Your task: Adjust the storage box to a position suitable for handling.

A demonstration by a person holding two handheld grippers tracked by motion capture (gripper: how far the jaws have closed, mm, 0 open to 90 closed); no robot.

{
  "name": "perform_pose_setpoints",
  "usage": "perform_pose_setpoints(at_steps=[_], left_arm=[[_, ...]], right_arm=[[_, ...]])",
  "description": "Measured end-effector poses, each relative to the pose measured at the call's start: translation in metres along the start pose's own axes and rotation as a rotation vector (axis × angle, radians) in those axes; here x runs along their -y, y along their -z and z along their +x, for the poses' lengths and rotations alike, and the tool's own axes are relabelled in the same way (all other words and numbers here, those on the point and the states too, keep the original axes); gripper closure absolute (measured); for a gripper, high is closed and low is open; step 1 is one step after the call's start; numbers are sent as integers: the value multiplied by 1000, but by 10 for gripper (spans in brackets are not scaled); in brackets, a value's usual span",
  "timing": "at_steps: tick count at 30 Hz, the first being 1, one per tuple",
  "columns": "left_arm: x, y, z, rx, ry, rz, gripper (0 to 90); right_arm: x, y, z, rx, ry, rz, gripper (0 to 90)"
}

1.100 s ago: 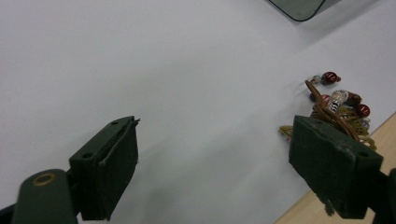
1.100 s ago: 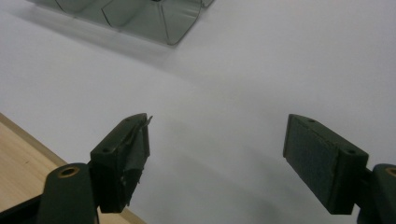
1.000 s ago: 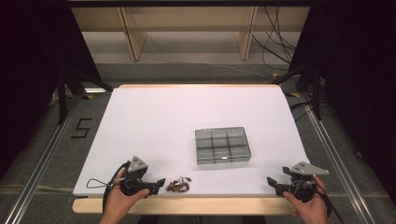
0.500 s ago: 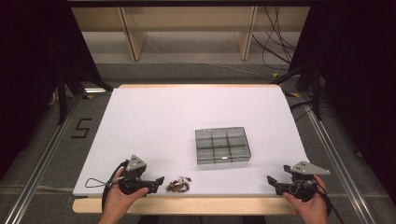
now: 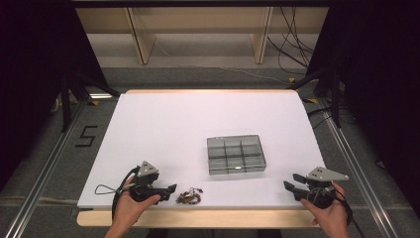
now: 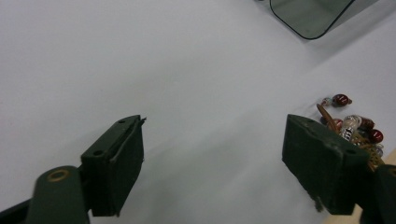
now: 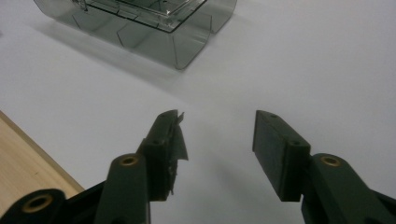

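The left gripper (image 5: 171, 189) rests low on the white table sheet (image 5: 198, 124) with its jaws wide apart and nothing between them. Just beside its jaw tips, on the side toward the right gripper, lies the small tangled heap of red, clear and brass-coloured beads (image 6: 355, 130). The beads are tiny and strung loosely, so a pinch from here could well catch only a strand and drag the rest, or scatter it off the near wooden edge (image 5: 198, 218). The right gripper (image 5: 293, 183) has just been closing to about half apart, with nothing between its jaws. Beyond both stands the smoky clear plastic compartment box (image 5: 236, 154); a low swing toward it could nudge it.
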State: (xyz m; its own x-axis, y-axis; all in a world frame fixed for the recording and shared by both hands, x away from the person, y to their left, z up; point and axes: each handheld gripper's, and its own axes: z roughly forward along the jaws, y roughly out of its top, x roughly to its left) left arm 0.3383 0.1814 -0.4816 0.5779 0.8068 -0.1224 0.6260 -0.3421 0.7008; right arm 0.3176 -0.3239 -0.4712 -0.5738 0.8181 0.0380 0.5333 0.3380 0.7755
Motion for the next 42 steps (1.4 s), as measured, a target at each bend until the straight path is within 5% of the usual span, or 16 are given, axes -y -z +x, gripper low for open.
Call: perform_pose_setpoints(at_steps=[2,3,6,11,12,15,16,17,26,27,30,31,38,42], left_arm=[[0,-2,0,-5,4,-19,256],[-3,-4,-1,1,0,-37,294],[-8,-6,1,32,-51,-27,373],[-16,-12,1,36,-78,-46,556],[-21,-14,0,32,-129,-34,573],[-29,-20,1,28,-143,-44,648],[-31,-22,2,33,-137,-53,677],[-33,-24,2,41,-114,-64,697],[-52,-45,0,52,-127,-74,808],[-54,-48,-1,62,-128,-68,822],[-59,-55,-6,82,-100,-82,849],[-61,-56,-6,80,-119,-76,859],[-76,-69,-11,78,-107,-83,880],[-80,-77,-14,98,-94,-66,873]], right_arm=[[-1,0,3,8,-31,8,556],[-4,-3,0,-4,0,-1,585],[-7,-5,-1,3,6,0,605],[-13,-9,-5,-13,-5,-1,681],[-16,-12,-9,-1,5,0,719],[-21,-21,-16,5,16,-1,780],[-23,-23,-15,4,-15,10,799],[-26,-26,-19,1,13,-1,813],[-45,-48,-22,-11,22,13,879],[-46,-51,-25,-12,50,7,883],[-51,-58,-30,-26,37,-2,890],[-53,-60,-31,-36,23,-13,890],[-63,-73,-36,-43,2,-5,896],[-69,-82,-36,-49,37,-7,896]])
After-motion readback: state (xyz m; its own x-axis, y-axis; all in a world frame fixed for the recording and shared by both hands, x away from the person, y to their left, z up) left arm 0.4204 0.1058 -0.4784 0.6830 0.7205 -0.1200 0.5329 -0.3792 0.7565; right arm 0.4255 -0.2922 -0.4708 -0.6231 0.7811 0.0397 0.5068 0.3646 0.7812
